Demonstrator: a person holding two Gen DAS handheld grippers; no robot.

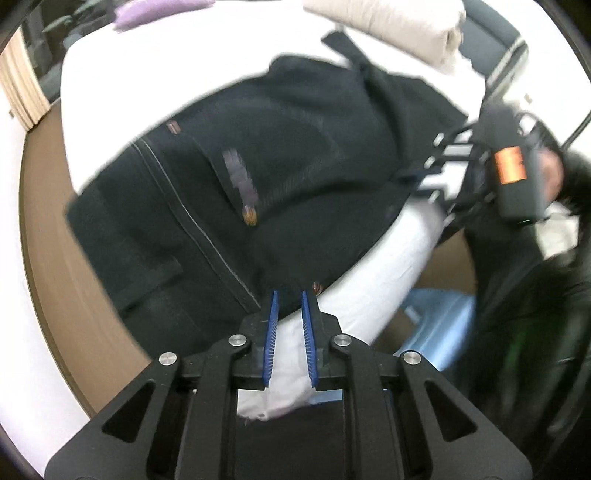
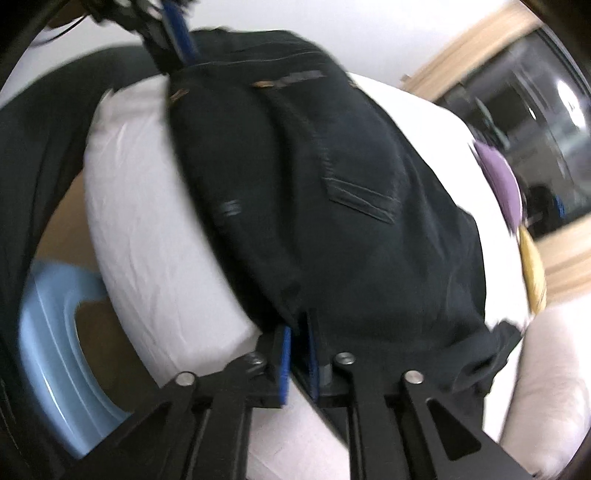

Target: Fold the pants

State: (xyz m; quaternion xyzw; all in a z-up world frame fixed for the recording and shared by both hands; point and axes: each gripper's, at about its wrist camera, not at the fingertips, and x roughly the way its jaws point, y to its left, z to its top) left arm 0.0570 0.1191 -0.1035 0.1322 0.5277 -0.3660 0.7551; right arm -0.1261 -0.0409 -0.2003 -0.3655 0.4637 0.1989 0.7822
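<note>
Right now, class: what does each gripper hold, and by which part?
Both hold the dark pants. The left gripper pinches their near edge, by the bed's side. The right gripper is shut on another spot along that edge.

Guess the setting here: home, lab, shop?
Most likely a home bedroom. The dark pants lie on a bed with a white sheet, a folded cream duvet and a purple pillow sit at its far end, and a dark window in a wooden frame is behind.
</note>
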